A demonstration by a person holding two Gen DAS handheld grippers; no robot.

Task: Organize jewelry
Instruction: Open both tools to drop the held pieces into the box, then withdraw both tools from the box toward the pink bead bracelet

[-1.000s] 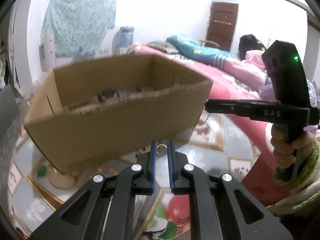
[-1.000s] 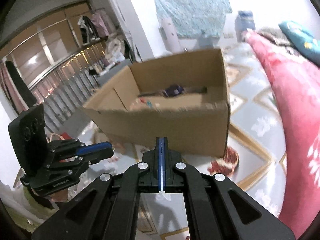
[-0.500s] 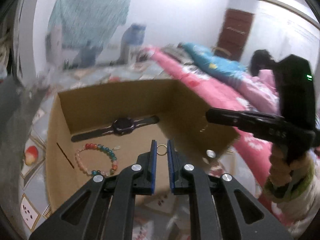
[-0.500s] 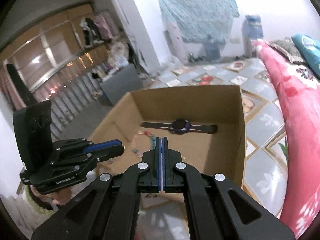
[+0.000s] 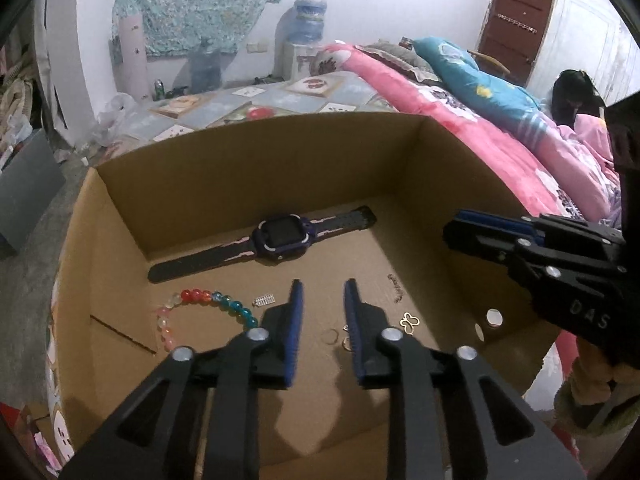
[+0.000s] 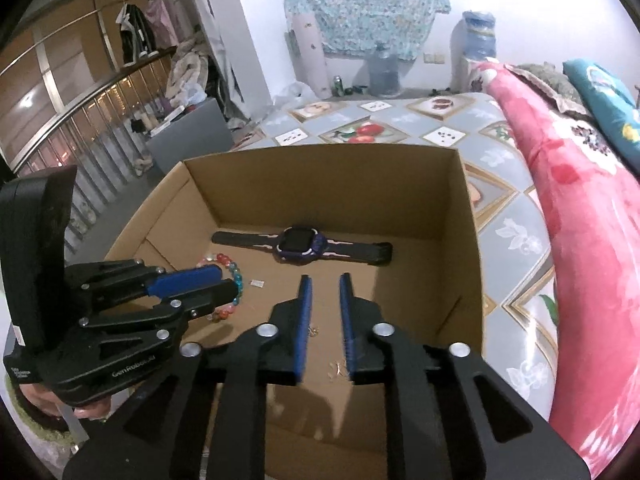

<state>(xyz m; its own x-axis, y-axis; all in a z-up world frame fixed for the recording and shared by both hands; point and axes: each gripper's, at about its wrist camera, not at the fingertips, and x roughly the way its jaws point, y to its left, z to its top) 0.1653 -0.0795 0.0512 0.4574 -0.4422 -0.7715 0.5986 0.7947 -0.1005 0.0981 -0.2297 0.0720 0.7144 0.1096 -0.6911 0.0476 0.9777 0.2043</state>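
While both tools hovered over it, the open brown cardboard box (image 5: 120, 240) sat on a patterned quilt with fruit squares (image 6: 516, 240) and held all the jewelry on its bare floor. A dark purple square-faced wristwatch with a black-and-pink strap (image 5: 280, 236) lay flat along the far wall, its strap stretched out to both sides. Nearer, toward the box's left side in the left wrist view, a bracelet of red, white, pink and teal beads (image 5: 200, 300) curved in an arc, and a tiny silver rectangular charm (image 5: 264, 300) lay just beside its teal end. A thin gold ring (image 5: 330, 336) rested on the cardboard below the gap of the left gripper (image 5: 322, 292), whose blue-padded jaws were opening with nothing pressed between them. A small gold butterfly-shaped pendant (image 5: 410, 322) lay just right of that gripper, with a short dark chain piece (image 5: 396, 292) beyond it. The right gripper (image 6: 325, 286), seen from its own camera, pointed down into the box as well; its jaws were opening too and gripped nothing, with small gold bits, too fine to identify, lying on the floor beneath them. A pink flowered blanket (image 6: 580, 240) bordered the box's right side.
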